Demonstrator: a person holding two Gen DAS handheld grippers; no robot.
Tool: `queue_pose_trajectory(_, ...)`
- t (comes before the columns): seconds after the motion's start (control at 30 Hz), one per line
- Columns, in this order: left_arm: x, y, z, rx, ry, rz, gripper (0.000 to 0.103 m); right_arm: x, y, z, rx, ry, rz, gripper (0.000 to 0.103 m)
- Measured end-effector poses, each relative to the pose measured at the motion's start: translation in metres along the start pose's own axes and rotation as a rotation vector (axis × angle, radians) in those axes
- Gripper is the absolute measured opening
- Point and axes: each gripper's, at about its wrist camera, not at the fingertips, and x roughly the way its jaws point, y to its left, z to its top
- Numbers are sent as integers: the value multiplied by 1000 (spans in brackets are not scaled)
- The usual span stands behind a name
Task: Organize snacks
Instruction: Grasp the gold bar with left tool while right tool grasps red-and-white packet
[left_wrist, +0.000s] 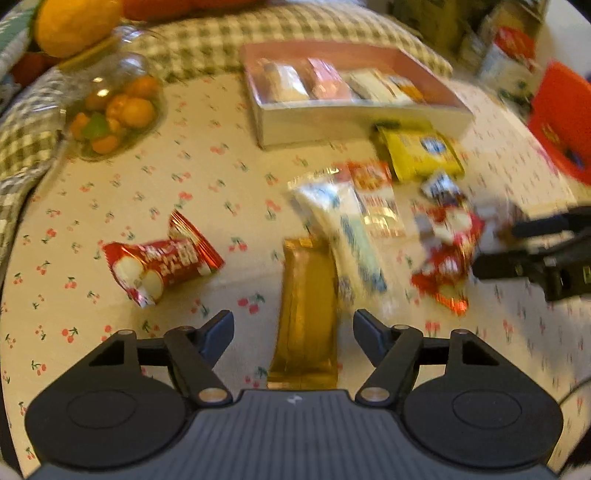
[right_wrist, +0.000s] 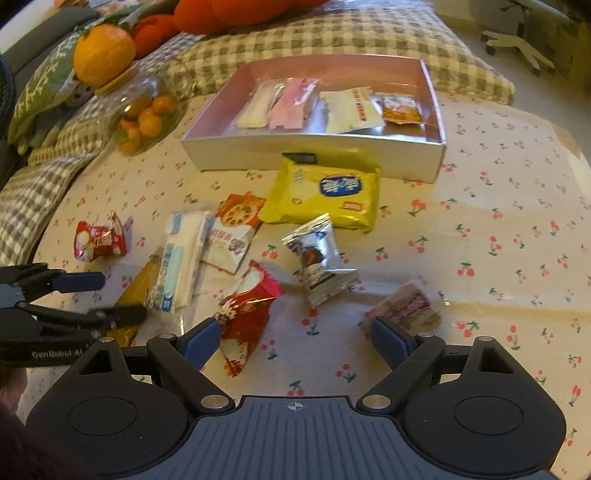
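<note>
Loose snack packets lie on a cherry-print tablecloth before a shallow box (right_wrist: 314, 153) holding several packets. My left gripper (left_wrist: 293, 328) is open, its fingers either side of a gold bar packet (left_wrist: 306, 314); it also shows in the right wrist view (right_wrist: 118, 297). A red packet (left_wrist: 162, 264) lies to its left. My right gripper (right_wrist: 295, 338) is open and empty, with a red packet (right_wrist: 247, 314) by its left finger and a clear-wrapped snack (right_wrist: 406, 306) by its right. A silver packet (right_wrist: 321, 262) and yellow bag (right_wrist: 328, 190) lie ahead.
A glass jar of orange fruits (right_wrist: 144, 114) lies at the back left beside checked cushions (right_wrist: 332, 33). A white-blue packet (right_wrist: 181, 254) and an orange-white packet (right_wrist: 232, 232) lie in the pile. A red container (left_wrist: 565, 118) stands at the right in the left wrist view.
</note>
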Motion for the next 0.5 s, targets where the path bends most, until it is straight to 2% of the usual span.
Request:
queue_pose_trajectory(0.17, 4, -4, -9, 91, 24, 12, 65, 8, 10, -1, -18, 18, 8, 90)
queue_pose_trajectory(0.33, 3, -1, -9, 81, 8, 11, 58, 16, 20, -3, -24, 16, 10, 90)
queue_pose_trajectory(0.5, 5, 5, -4, 45, -19, 50, 45, 26, 32, -8, -80, -23, -61, 90)
